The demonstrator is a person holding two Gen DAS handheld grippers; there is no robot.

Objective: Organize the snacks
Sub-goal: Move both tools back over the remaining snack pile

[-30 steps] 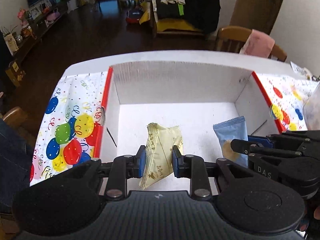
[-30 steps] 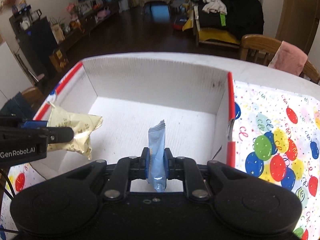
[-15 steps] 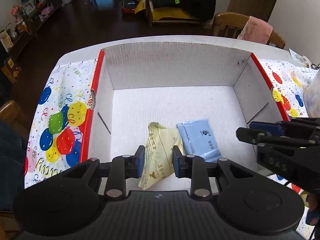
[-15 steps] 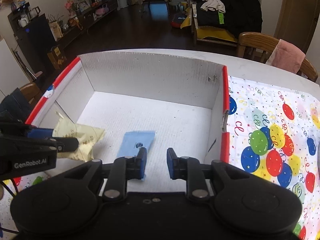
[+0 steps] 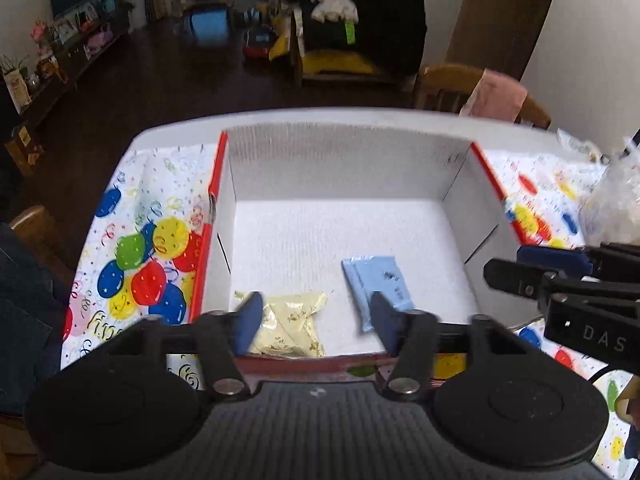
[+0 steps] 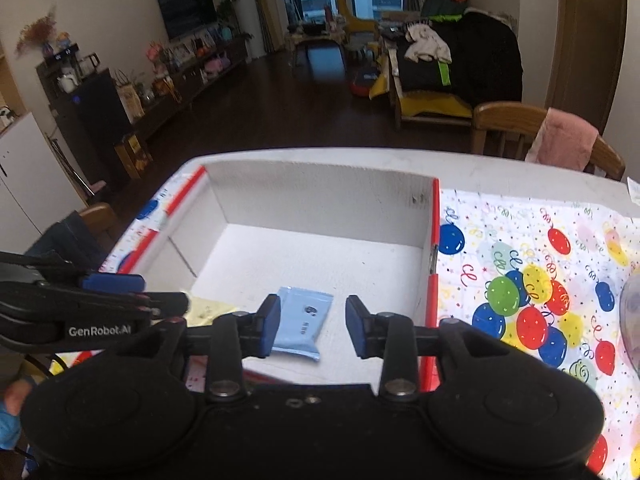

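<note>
In corrugated white box (image 5: 344,240), crinkly yellow packet (image 5: 292,328), flat blue packet (image 5: 378,284); hand-held grippers (both released).

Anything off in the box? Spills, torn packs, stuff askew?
Nothing stands out. The yellow packet and blue packet lie flat, apart and intact on the white box floor. Left gripper and right gripper are open.

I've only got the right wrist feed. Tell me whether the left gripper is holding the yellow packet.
Observer: No. The left gripper is open, and the yellow packet lies flat on the box floor.
Operator: Report where it sits against the blue packet.
Observer: It lies left of the blue packet, with a strip of bare floor between them.
Operator: Give its depth in the box.
Observer: It is right against the near wall.
</note>
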